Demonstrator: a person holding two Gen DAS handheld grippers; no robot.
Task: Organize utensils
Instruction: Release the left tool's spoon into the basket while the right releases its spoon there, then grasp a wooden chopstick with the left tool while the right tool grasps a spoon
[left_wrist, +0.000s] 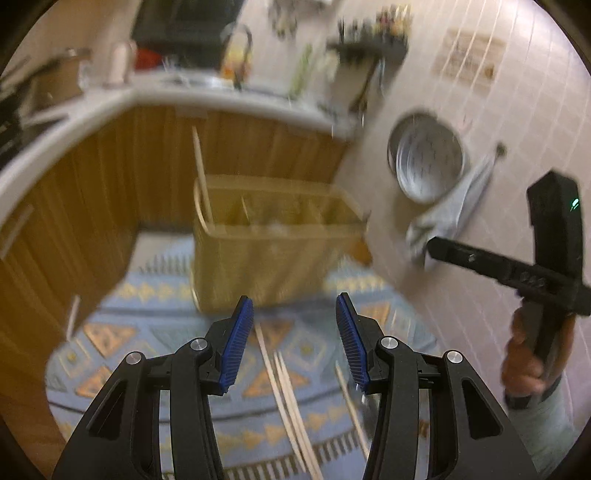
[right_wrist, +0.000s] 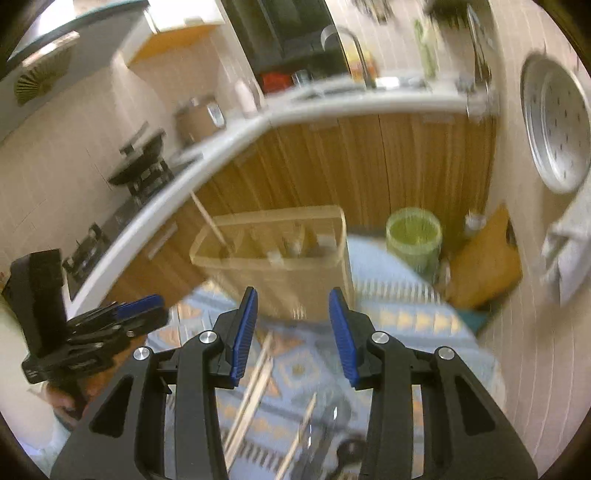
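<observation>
Left claw: open, holds nothing, above the loose chopsticks on the rug.
Right claw: open, also empty.
Organizer: stands on the rug behind the sticks; one chopstick already leans in its left compartment.
Risk: the thin sticks lie close together, so a claw may pinch two or roll one away.
Risk two: perhaps a metal utensil lies beside them; the blur hides it.
Room: kitchen floor, wooden cabinets, tiled wall.

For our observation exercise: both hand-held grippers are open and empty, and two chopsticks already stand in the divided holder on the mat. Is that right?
Not quite. Only one chopstick stands in the holder, at its left end, as the right wrist view shows. Both the left hand-held gripper and the right hand-held gripper are open and empty.
</observation>
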